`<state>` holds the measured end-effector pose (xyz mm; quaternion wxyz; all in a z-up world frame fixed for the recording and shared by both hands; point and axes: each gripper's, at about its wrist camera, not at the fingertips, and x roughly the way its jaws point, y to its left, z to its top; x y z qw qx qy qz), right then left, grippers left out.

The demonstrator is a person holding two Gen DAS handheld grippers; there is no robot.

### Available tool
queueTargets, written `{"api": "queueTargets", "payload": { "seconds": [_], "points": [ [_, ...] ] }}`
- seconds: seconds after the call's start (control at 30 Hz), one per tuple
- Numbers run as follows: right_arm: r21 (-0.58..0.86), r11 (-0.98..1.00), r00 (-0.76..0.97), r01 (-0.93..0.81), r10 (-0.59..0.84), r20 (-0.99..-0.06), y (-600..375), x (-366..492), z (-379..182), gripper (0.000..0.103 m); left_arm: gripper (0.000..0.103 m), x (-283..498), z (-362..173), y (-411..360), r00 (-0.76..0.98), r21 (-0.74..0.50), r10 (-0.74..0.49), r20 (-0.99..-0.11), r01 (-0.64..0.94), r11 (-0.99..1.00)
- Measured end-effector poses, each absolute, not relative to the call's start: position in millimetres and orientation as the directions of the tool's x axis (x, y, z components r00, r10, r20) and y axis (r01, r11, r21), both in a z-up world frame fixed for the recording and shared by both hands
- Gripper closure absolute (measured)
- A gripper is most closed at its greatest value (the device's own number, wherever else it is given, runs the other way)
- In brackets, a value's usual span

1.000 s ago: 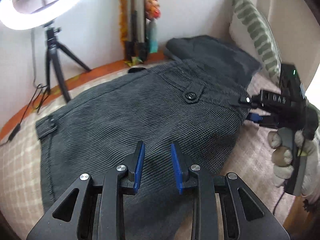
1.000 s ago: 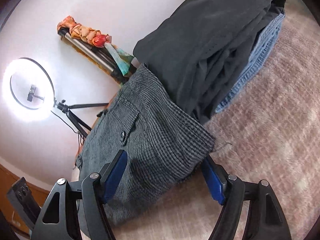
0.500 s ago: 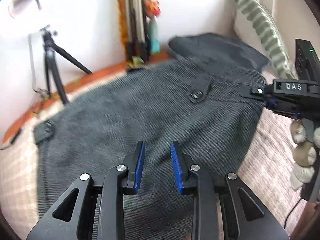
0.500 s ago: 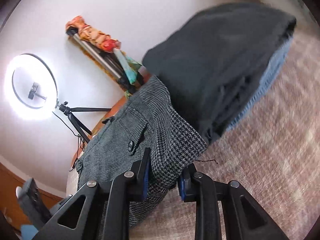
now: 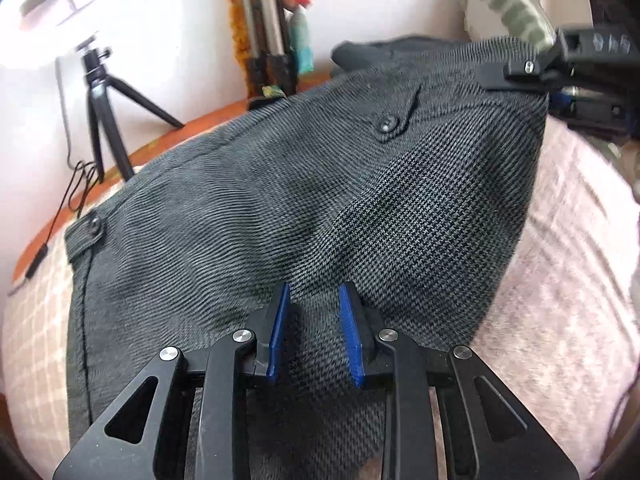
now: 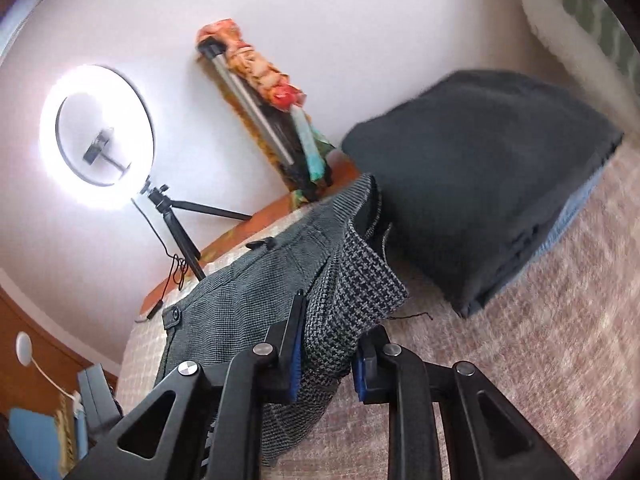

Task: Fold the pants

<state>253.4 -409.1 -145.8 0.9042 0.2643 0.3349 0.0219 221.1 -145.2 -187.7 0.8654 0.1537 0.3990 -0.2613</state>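
pants (image 5: 304, 200): spread on the bed (image 5: 568, 264), right corner raised | right gripper (image 6: 326, 356): jaws closing, clamped on that corner | left gripper (image 5: 312, 332): jaws narrowly apart, cloth between, grip unclear | risk: thin corner bite slips, fold collapses

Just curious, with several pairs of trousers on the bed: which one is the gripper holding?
The grey checked pants in front; the right gripper pinches their corner. The dark folded pair and blue jeans lie stacked behind, untouched.

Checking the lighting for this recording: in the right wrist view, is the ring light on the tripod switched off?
No, the ring light glows bright white on its tripod against the wall.
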Motion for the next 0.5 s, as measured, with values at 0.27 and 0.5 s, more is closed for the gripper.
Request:
{"api": "queueTargets", "payload": {
  "seconds": [0.27,0.5],
  "points": [
    [0.321,0.947,0.778,0.029,0.18,-0.602,-376.2,256.4,-119.7,0.086,0.079,212.8,-179.5,-68.1,0.536,-0.04,-0.326,-0.778,0.477,0.878],
    [0.199,0.978,0.781,-0.068,0.176,-0.599,-339.2,256.8,-98.7,0.086,0.079,204.1,-175.3,-28.5,0.511,-0.123,-0.357,-0.782,0.434,0.892]
  ]
}}
